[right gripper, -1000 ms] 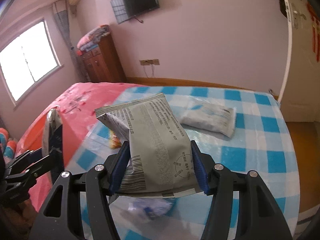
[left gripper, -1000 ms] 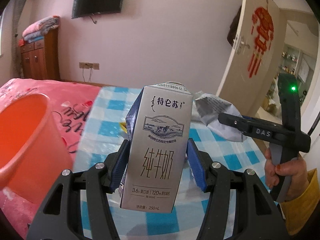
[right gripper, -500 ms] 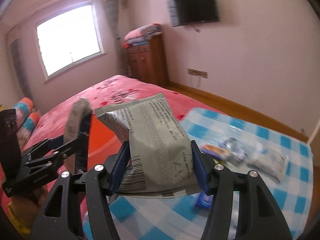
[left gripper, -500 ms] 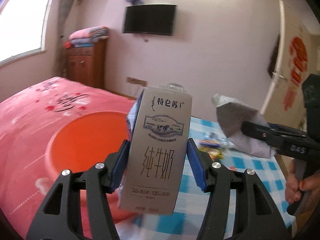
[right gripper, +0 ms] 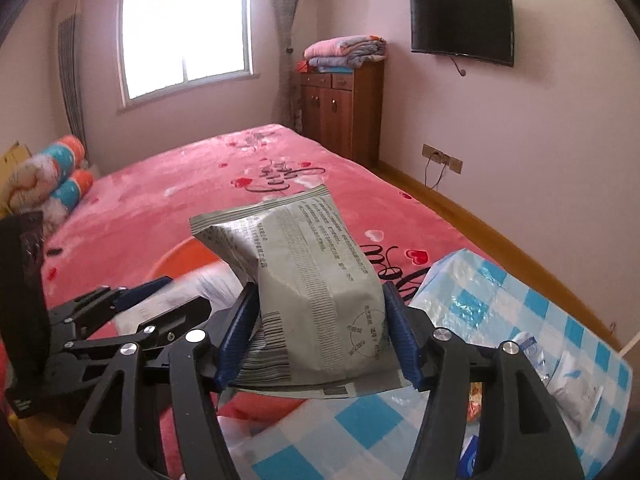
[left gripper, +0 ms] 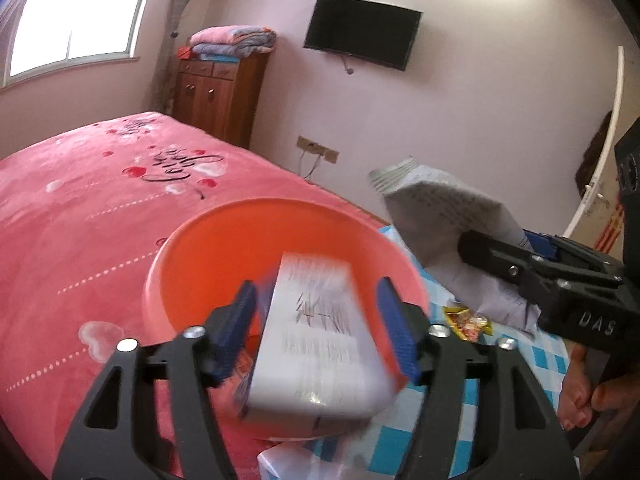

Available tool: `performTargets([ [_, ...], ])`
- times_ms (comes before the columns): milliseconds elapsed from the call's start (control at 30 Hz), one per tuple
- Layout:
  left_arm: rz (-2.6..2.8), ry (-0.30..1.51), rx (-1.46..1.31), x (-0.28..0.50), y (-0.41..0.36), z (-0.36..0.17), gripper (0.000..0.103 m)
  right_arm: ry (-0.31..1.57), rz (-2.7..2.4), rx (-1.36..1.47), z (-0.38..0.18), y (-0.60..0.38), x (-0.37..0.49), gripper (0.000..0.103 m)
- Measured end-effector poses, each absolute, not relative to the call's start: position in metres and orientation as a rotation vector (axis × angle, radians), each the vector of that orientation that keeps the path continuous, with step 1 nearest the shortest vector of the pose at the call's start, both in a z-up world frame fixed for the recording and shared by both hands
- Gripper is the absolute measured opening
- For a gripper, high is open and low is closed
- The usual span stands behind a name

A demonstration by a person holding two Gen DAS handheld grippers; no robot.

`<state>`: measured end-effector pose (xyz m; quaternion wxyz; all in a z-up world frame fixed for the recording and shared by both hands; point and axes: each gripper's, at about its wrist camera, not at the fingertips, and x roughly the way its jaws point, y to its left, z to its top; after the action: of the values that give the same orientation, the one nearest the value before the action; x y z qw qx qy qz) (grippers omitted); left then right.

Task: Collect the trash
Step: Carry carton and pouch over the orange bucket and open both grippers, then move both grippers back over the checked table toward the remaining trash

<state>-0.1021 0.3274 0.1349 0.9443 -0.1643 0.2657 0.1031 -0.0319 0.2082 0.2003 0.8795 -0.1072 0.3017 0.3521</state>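
Note:
My left gripper [left gripper: 320, 328] hangs over the orange basin [left gripper: 180, 248] that sits on the pink bed. Its jaws are opening, and the white milk carton [left gripper: 320, 320] between them is blurred and tipped forward into the basin's mouth; the left pad stands clear of it. My right gripper [right gripper: 320, 332] carries a grey printed packet [right gripper: 312, 272] upright between its blue pads, which still touch it while the jaws are opening. In the left wrist view the right gripper [left gripper: 500, 244] holds the packet [left gripper: 436, 208] just right of the basin's rim. The right wrist view shows the left gripper [right gripper: 184, 292] over the basin [right gripper: 176, 256].
A blue-checked tablecloth [right gripper: 500, 320] lies to the right with a yellow snack wrapper [left gripper: 466, 320] and a clear plastic bottle [right gripper: 568, 372] on it. The pink bed [left gripper: 80, 200] spreads left and behind. A person's hand [left gripper: 580, 392] grips the right gripper's handle. A wooden cabinet [right gripper: 340, 112] stands by the far wall.
Both views have swung left from the checked table to the bed and basin. The left jaws have widened and the carton has tipped forward out of their grip. The packet stays in the right gripper.

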Motion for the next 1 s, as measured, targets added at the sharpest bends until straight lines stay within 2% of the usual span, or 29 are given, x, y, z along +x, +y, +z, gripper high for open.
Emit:
performTargets([
  [100,0.253,0.554,-0.323,-0.104,0.332,0.130,0.079,0.635,0.742,-0.194,0.194,0.210,-0.029,0.084],
  [133,0.257,0.556,-0.320,-0.105,0.333,0.130,0.081,0.631,0.733,-0.185,0.192,0.208,-0.028,0.087],
  [333,0.279,0.550,-0.313,-0.111,0.335,0.131,0.091,0.631,0.701,-0.087,0.189,0.176,-0.027,0.089],
  [900,0.216,0.493,-0.203,-0.123,0.286,0.145,0.093,0.676,0.548,0.050,0.151,0.087,-0.047,0.090],
  [1000,0.205,0.492,-0.189,-0.124,0.275,0.145,0.093,0.662,0.540,0.068,0.146,0.077,-0.054,0.094],
])
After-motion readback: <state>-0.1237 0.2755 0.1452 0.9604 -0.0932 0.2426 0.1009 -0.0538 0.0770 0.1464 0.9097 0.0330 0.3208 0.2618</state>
